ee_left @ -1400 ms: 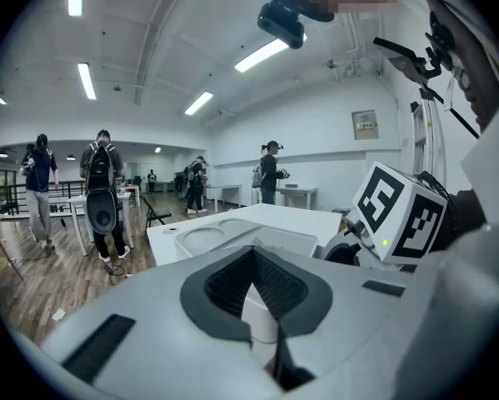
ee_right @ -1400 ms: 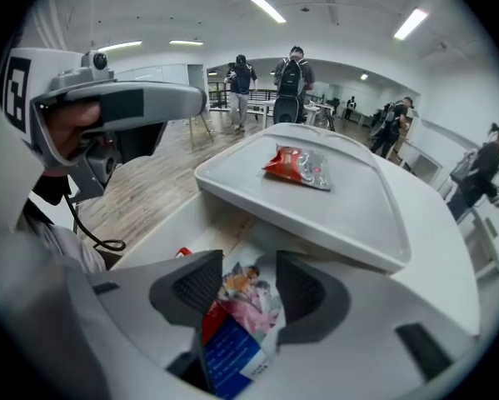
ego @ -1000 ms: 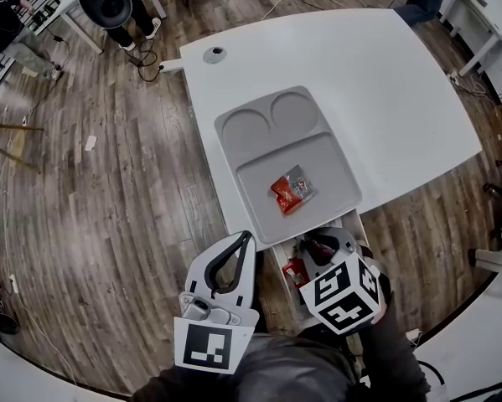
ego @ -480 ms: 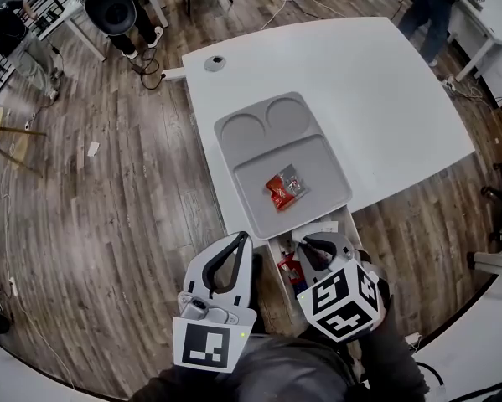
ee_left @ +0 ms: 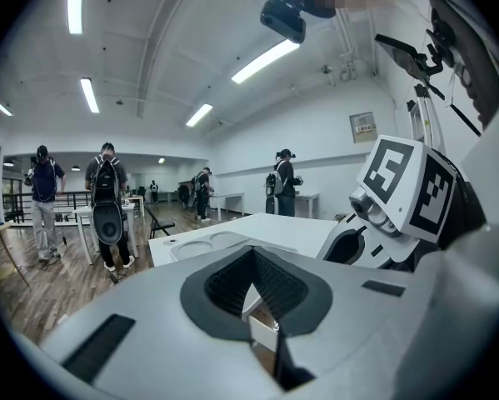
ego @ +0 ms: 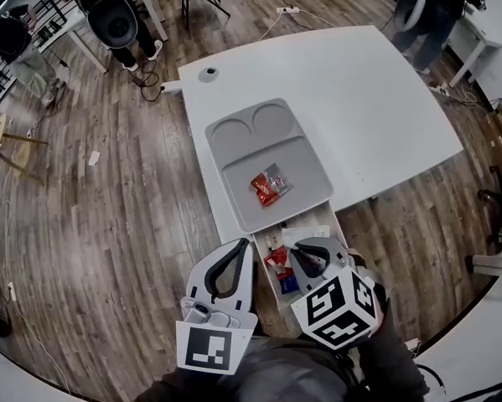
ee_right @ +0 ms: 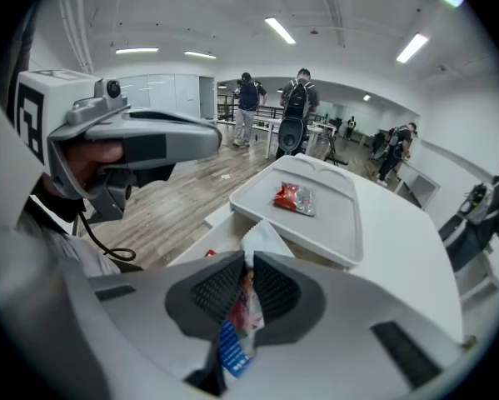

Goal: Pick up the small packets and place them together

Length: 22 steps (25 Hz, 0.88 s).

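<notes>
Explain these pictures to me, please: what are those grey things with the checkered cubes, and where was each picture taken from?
No robot here: a person holds a pair of grey tongs in each hand. One picture comes from a camera on the person's head, looking down. The other two come from cameras riding on the tongs. Below is a white table with a grey tray holding small packets, and an open drawer with more. The right tongs pinch a red-and-blue packet. The left tongs are shut on nothing.

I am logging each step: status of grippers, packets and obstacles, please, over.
Left gripper shut, empty. Right gripper jaws just closed, shut on small packet above drawer. Other packets on tray. No obstacle seen.
</notes>
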### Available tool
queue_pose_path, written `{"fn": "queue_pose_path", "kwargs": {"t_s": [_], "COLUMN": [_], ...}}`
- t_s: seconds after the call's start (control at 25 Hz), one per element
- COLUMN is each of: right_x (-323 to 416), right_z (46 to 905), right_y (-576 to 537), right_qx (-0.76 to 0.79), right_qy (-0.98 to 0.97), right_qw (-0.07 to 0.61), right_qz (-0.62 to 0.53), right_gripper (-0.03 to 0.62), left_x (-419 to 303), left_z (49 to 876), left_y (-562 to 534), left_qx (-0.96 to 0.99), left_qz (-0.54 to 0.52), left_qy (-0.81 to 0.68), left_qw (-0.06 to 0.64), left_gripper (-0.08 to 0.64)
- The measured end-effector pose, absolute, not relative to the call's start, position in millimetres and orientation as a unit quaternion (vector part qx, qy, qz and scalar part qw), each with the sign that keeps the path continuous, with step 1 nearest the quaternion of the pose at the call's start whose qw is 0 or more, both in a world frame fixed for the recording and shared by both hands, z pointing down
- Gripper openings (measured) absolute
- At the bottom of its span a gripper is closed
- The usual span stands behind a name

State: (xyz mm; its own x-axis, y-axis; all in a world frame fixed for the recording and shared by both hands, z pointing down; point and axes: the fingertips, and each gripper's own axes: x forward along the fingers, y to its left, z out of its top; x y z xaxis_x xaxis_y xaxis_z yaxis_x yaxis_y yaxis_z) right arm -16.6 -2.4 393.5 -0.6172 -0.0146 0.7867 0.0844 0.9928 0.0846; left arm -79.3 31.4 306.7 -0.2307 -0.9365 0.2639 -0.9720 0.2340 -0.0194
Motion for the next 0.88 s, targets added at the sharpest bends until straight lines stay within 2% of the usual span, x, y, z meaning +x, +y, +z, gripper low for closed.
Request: {"fn": "queue_pose_path", "kwargs": {"t_s": [0.24,0.56,0.88], "right_x": [-28,-85,-124], "right_z": [369,332,353], "right_y": [-6,-40,-77], "right_qx": [-0.037,-0.023,0.004], "right_qy": [-0.908,-0.922,-0.922], "right_qw": [0.414,0.377,0.379], "right_qz": [-0.058,-0.090,-0.082], "right_gripper": [0.038,0.038,0.055], "left_x": [-83,-119,-154], "left_z": [296,281,302], "left_y": [25,34,47], "left_qx": [0.605,0.576,0.553], "left_qz": [0.078,0.072,0.077], "left_qy": [-0.787,-0.809,-0.822], "left_qw": [0.095,0.089,0.110], "left_gripper": [0.000,0.000,0.000]}}
